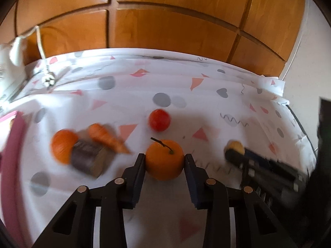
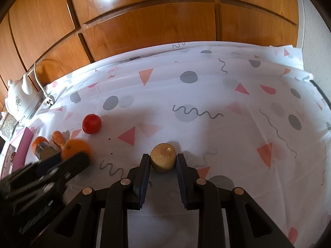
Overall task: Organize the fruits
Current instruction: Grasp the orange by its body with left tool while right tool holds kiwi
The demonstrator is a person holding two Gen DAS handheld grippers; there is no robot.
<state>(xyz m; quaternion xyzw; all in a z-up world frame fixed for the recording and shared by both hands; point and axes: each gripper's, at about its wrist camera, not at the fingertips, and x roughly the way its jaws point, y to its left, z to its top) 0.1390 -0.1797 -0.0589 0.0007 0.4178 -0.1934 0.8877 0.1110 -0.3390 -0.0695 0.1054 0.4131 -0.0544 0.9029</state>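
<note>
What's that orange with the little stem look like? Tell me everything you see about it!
The orange is round, bright orange and smooth, with a thin dark stem sticking up from a small green spot on top. It sits on the patterned tablecloth, right between the two black fingers of the left gripper, which press against its sides. A red tomato lies just behind it, not touching. In the right wrist view the left gripper hides its lower part.

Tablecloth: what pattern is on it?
Tablecloth: white with grey dots, pink triangles, squiggles; clearest in right wrist view.
</note>
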